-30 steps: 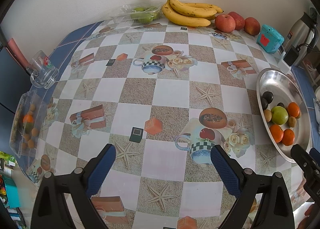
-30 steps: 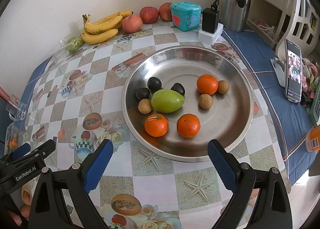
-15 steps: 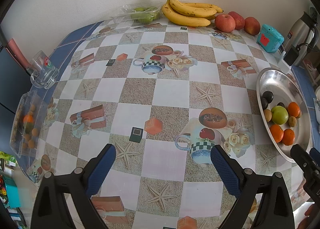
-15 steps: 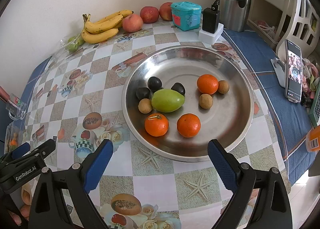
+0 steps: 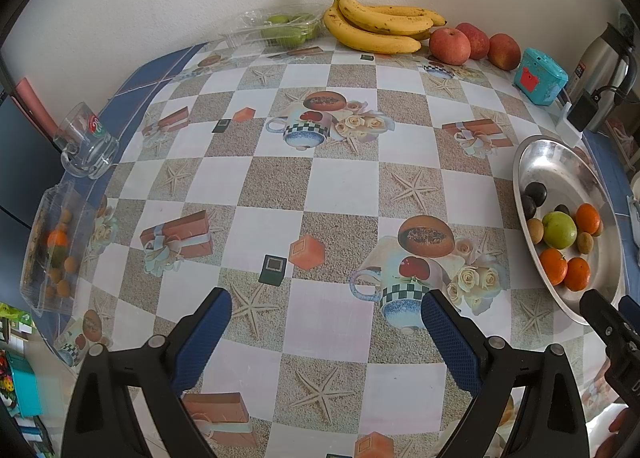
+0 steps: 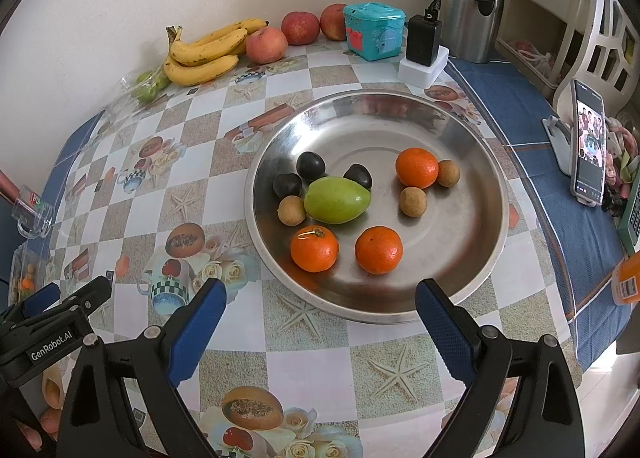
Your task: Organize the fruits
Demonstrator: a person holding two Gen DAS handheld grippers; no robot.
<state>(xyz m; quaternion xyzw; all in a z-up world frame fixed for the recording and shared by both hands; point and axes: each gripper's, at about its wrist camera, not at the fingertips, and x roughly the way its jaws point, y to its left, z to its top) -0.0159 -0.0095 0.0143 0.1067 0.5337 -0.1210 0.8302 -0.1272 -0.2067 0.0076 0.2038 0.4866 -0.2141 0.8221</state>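
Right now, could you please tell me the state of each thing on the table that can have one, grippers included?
left gripper: open, empty, above the tablecloth.
right gripper: open, empty, just short of the tray.
steel tray: holds fruit, far half bare.
green mango: lying in the tray.
bananas: one bunch, on the table by the wall.
glass mug: tilted at the table edge.
phone: propped up, screen lit.
charger: plugged in.
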